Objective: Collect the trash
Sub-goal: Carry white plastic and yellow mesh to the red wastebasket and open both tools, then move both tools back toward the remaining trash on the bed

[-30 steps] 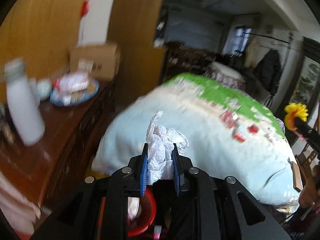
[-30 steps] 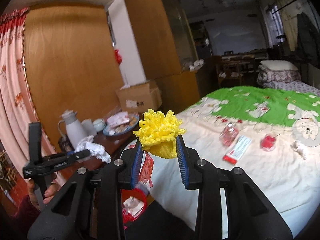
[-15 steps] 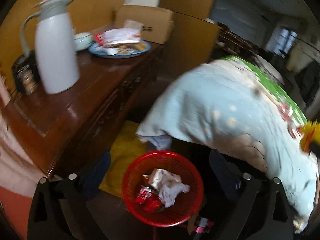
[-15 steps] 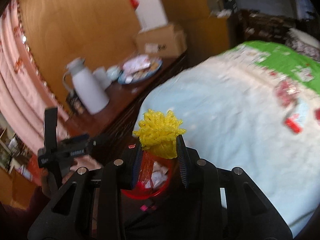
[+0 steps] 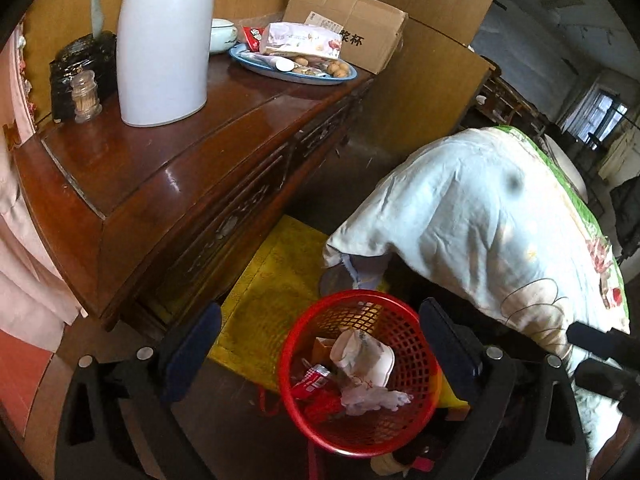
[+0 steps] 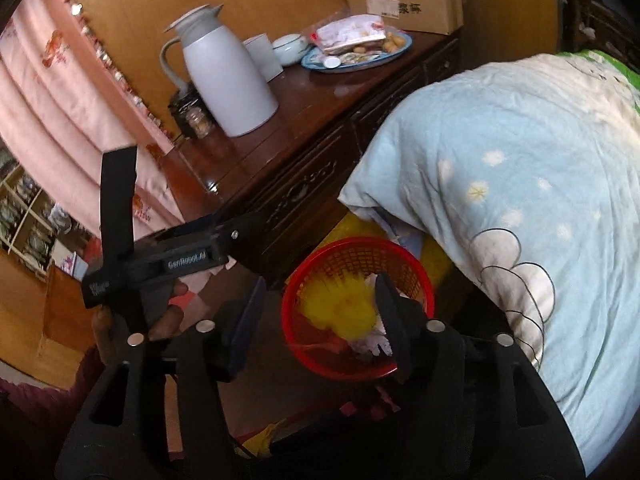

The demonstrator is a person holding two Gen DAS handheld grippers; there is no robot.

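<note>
White wad has left the L gripper (image 5: 320, 344), now lying in red basket (image 5: 420, 356); L jaws gaping empty. R gripper (image 6: 320, 312) just been opening, yellow foam net (image 6: 344, 304) dropping free.

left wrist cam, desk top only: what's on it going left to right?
Black box → small glass jar → white thermos → small white bowl → blue tray of snacks → cardboard box.
</note>
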